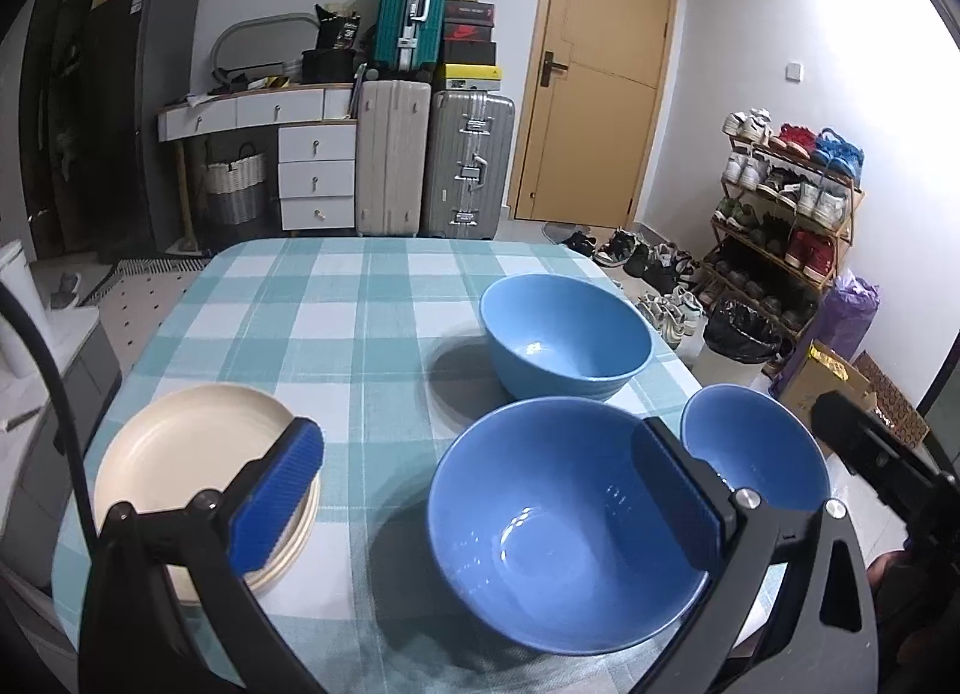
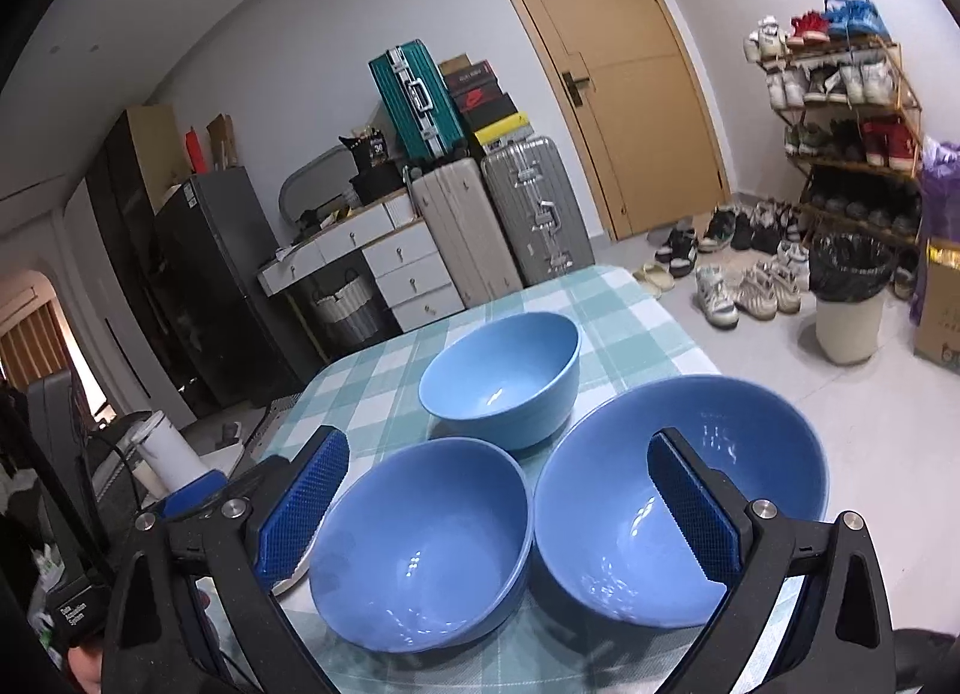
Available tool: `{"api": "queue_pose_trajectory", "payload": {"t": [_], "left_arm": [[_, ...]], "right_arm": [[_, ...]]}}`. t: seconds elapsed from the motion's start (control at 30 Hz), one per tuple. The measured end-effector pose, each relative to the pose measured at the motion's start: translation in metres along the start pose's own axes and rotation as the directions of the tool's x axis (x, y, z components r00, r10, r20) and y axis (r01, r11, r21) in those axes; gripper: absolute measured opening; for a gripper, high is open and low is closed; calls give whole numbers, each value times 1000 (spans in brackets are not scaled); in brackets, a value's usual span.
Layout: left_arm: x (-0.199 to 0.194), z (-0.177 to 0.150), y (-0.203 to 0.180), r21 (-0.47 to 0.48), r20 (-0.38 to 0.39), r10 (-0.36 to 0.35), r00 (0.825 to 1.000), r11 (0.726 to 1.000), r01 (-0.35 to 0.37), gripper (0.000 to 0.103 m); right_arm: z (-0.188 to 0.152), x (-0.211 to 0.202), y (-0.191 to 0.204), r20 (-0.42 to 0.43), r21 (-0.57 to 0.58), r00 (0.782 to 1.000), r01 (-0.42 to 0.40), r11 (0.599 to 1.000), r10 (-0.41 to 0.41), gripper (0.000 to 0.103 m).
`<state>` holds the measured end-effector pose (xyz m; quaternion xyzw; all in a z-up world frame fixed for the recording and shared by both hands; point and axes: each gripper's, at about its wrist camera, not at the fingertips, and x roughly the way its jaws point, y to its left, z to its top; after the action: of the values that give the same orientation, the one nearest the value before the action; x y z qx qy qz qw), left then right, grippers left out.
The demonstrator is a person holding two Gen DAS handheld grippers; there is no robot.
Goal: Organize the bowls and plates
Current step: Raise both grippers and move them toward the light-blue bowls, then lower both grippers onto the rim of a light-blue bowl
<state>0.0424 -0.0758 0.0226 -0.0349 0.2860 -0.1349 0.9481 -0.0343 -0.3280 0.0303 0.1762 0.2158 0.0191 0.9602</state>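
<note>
Both of your grippers hang above the near edge of the checked tablecloth (image 1: 336,298) with their fingers spread wide and nothing between them. The left gripper (image 1: 480,490) frames the near blue bowl (image 1: 540,526); its left pad sits over the stack of cream plates (image 1: 192,454) at the near left. The right gripper (image 2: 498,508) looks down on the same near bowl (image 2: 420,538) and the right-hand bowl (image 2: 678,484), which appear to touch at the rim. A 3rd, the far bowl (image 1: 564,334), stands apart behind them.

Judging from this layout, the bowls are not yet nested and the plates are already stacked.

Risks you should weigh:
- The right-hand bowl sits close to the table's right edge; a sideways nudge while you close on its rim could push it off.
- The 2 near bowls appear to be in contact, so lifting 1 may drag or tip the other.
- These bowls look glazed and smooth, so a pinch on a thin rim could slip, and the bowl would swing or drop.
- Your 2 grippers work over the same near bowl; they could collide.
- The cloth may bunch if you slide a bowl rather than lift it.

Readable writing is scarce. A red swoosh logo shows on a shoebox (image 1: 468,32) in the far stack. Small white print on the left gripper's body in the right wrist view is too blurred to read.
</note>
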Motion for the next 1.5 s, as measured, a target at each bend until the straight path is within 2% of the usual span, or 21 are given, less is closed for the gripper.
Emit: {"api": "queue_pose_trajectory", "payload": {"t": [0.13, 0.3, 0.4, 0.47, 0.53, 0.67, 0.77, 0.83, 0.9, 1.0, 1.07, 1.17, 1.27, 1.33, 1.4, 1.43, 1.5], "left_arm": [[-2, 15, -2, 13, 4, -1, 1000, 1000, 1, 103], [4, 42, 2, -10, -38, -36, 999, 999, 36, 103], [14, 57, -1, 11, -86, -16, 996, 1000, 17, 103], [21, 67, -1, 9, -105, -29, 994, 1000, 30, 103], [27, 79, -2, 11, -111, -26, 994, 1000, 27, 103], [46, 101, -3, -8, -142, -77, 987, 997, 77, 103], [68, 113, -4, -30, -185, -89, 979, 996, 85, 103], [83, 121, -7, -39, -209, -96, 973, 995, 90, 103], [100, 128, -11, -21, -237, -85, 968, 996, 82, 103], [132, 132, -16, -19, -323, -85, 943, 996, 83, 102], [150, 134, -18, -7, -345, -65, 937, 998, 66, 102], [176, 135, -22, 37, -382, -27, 924, 998, 44, 102], [200, 133, -21, 38, -420, -17, 907, 999, 36, 102], [214, 132, -18, 23, -440, -25, 898, 999, 39, 102], [227, 132, -15, 10, -461, -27, 887, 999, 36, 97], [232, 131, -14, 4, -472, -33, 881, 999, 40, 94], [243, 131, -15, 0, -502, -43, 864, 999, 50, 93]], "right_arm": [[13, 6, -1, -42, 0, 999, -14, 1000, 14, 102], [39, 8, -2, -69, 0, 997, -45, 999, 45, 98], [60, 11, -1, -91, -16, 995, -39, 999, 37, 97], [76, 14, 0, -98, -35, 995, -36, 999, 33, 97], [91, 21, 1, -117, -53, 993, -35, 998, 28, 97], [114, 42, 1, -166, -67, 986, -43, 997, 32, 96], [130, 70, -4, -226, -71, 974, -37, 997, 21, 90], [136, 94, -10, -282, -60, 960, -17, 998, -1, 82], [138, 115, -16, -319, -56, 947, -4, 998, -14, 82], [138, 149, -23, -388, -61, 921, 5, 998, -28, 82], [136, 172, -31, -444, -46, 895, 11, 999, -30, 82], [135, 196, -44, -480, -12, 877, 26, 1000, -28, 82], [132, 223, -61, -528, 33, 849, 54, 998, -28, 81], [130, 239, -71, -556, 71, 831, 53, 996, -4, 80], [128, 254, -75, -586, 85, 810, 48, 995, 11, 80], [127, 259, -76, -598, 86, 802, 47, 995, 14, 77], [125, 269, -75, -618, 71, 787, 54, 996, 2, 76]]}}
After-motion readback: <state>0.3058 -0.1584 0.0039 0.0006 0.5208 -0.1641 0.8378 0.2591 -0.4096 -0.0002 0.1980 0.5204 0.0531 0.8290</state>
